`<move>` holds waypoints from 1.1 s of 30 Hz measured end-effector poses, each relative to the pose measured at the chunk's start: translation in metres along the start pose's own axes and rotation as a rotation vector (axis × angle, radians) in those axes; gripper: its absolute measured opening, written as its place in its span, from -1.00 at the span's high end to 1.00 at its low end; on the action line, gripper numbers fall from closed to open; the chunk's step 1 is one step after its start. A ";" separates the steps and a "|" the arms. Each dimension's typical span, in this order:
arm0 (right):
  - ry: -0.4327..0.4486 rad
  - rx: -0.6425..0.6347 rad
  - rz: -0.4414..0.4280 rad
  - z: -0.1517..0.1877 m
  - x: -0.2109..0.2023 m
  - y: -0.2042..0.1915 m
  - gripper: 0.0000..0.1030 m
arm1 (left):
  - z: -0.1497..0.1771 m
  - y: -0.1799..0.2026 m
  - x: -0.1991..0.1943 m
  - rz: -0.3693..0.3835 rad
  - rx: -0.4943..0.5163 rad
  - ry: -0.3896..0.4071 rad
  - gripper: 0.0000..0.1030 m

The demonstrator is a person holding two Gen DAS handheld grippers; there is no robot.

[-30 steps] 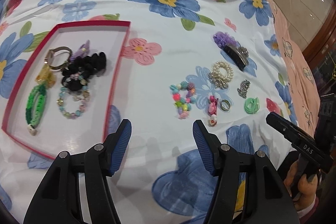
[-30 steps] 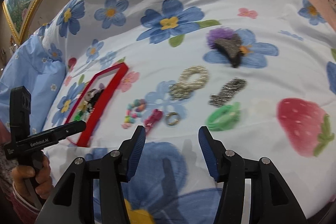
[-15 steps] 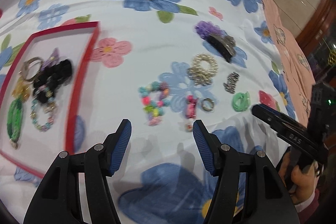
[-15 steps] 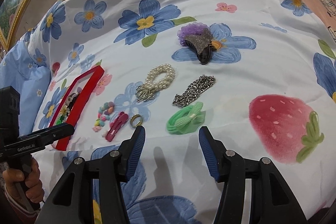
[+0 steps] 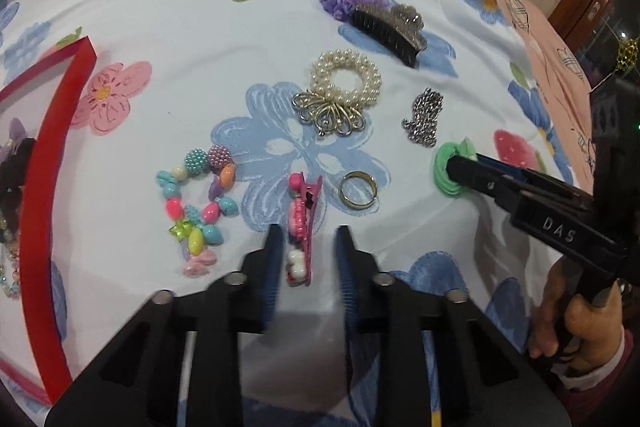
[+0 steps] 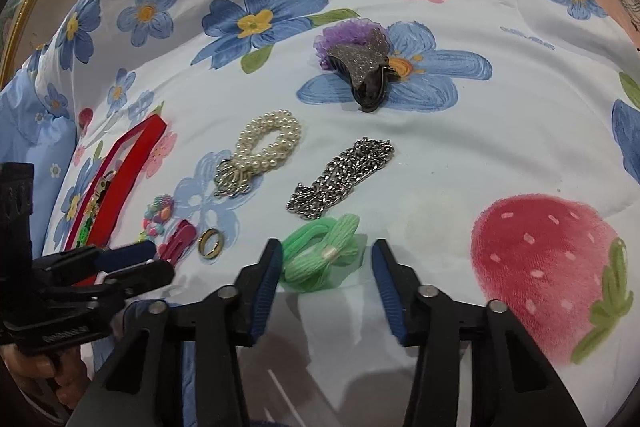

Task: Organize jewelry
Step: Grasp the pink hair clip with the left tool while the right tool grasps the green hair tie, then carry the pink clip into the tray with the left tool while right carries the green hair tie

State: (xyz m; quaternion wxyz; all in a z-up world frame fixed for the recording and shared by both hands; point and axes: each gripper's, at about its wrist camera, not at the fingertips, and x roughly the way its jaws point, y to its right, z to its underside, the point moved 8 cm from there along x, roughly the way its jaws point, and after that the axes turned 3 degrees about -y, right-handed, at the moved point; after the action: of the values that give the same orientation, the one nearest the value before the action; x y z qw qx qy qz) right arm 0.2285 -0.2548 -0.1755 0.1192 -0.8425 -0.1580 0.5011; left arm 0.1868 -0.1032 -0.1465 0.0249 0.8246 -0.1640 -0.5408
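Floral bedsheet (image 5: 224, 39), white with blue flowers and strawberries, carries the lot. Left gripper (image 5: 307, 247): jaws closing, lowered over the pink hair clip (image 5: 302, 223), which lies lengthwise between the blue pads; the left pad sits against the clip's near end, a clear gap shows at the right pad, so no pinch is made. Right gripper (image 6: 325, 259): jaws closing, the green hair tie (image 6: 320, 253) between them, the left pad at the tie's edge and the right pad apart from it, so nothing is pinched. Loose items on the sheet: gold ring (image 5: 357, 189), just right of the pink hair clip; multicoloured bead bracelet (image 5: 198, 203), just left of the clip; pearl bracelet (image 5: 346, 79) with a gold wire ornament at its near side, beyond the ring; silver chain (image 6: 340, 179), bunched, between the pearl bracelet and the green hair tie; glitter claw clip (image 6: 366, 75) lying against a purple scrunchie (image 6: 344, 31), farthest from the grippers. Red tray (image 5: 60, 163), at the far left of the left wrist view, holds sorted pieces: dark hair ties and a bead bracelet, only partly in frame. A hand (image 5: 576, 323) with a dark red cuff grips the right gripper's handle at the right edge of that view.
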 end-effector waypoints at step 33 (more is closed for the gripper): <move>0.001 -0.133 -0.198 0.007 -0.016 -0.120 0.74 | 0.040 -0.091 -0.104 -0.005 -0.204 0.187 0.82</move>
State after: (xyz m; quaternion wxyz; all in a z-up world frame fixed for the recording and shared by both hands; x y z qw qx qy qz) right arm 0.1978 -0.1505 -0.1229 0.1122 -0.8291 -0.2731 0.4748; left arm 0.1358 0.0194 -0.0908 0.1224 0.8650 -0.1032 -0.4756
